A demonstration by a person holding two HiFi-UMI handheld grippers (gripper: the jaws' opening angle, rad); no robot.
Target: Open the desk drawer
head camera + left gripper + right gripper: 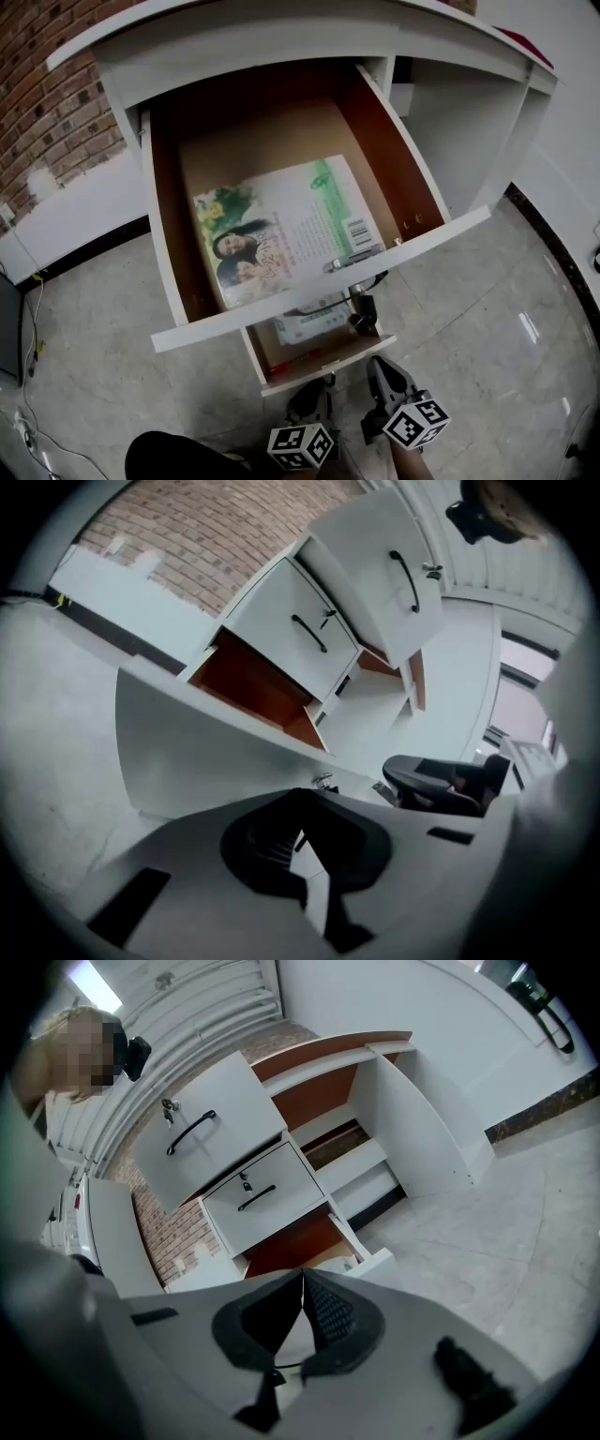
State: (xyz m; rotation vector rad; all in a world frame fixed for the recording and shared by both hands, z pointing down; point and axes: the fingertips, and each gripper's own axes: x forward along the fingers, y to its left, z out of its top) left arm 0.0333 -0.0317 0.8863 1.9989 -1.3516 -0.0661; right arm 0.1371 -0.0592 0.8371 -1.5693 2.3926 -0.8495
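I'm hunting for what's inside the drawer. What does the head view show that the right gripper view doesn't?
Only the head view: the book lying inside the open drawer, seen from above.
Only the right gripper view: the black handles on the drawer fronts, and the right gripper, its jaws shut on nothing.
Both: the white desk and the brick wall.

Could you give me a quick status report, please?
Left gripper shut, empty; right gripper shut, empty. Desk drawer pulled open, book inside. Lower drawer also ajar below.
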